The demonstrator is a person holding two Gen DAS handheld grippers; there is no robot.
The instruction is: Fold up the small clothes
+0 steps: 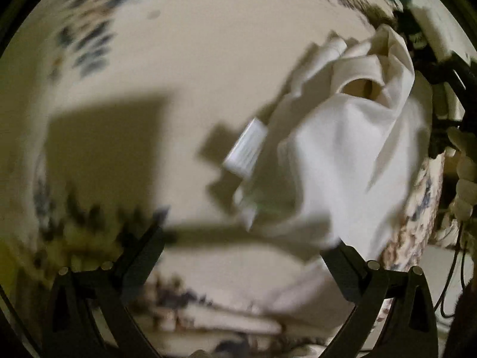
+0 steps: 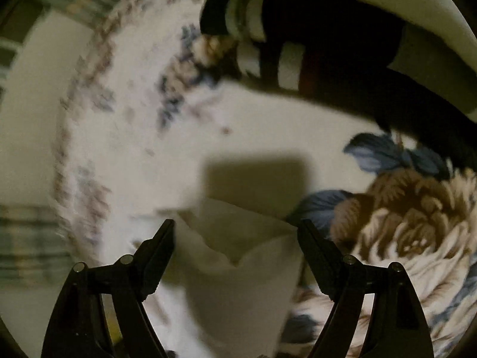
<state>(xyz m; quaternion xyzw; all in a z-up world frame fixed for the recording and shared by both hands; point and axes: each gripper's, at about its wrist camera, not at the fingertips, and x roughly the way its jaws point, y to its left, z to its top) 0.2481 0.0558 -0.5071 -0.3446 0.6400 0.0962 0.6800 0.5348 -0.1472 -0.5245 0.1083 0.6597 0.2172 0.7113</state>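
Note:
A small white garment (image 1: pixel 342 137) hangs bunched at the right of the left wrist view, above a cream floral cloth (image 1: pixel 179 59). A white care label (image 1: pixel 246 149) sticks out on its left side. My left gripper (image 1: pixel 247 235) is open, and the garment's lower edge lies blurred between and just above its fingers. In the right wrist view white fabric (image 2: pixel 238 253) lies between the wide-apart fingers of my right gripper (image 2: pixel 237 226), which is open. I cannot tell whether either gripper touches the fabric. Both views are motion-blurred.
The surface is a cream cloth with blue and brown flowers (image 2: pixel 402 223). A dark garment with white stripes (image 2: pixel 283 44) lies at the far side in the right wrist view. The other gripper and a gloved hand (image 1: pixel 462 173) show at the left view's right edge.

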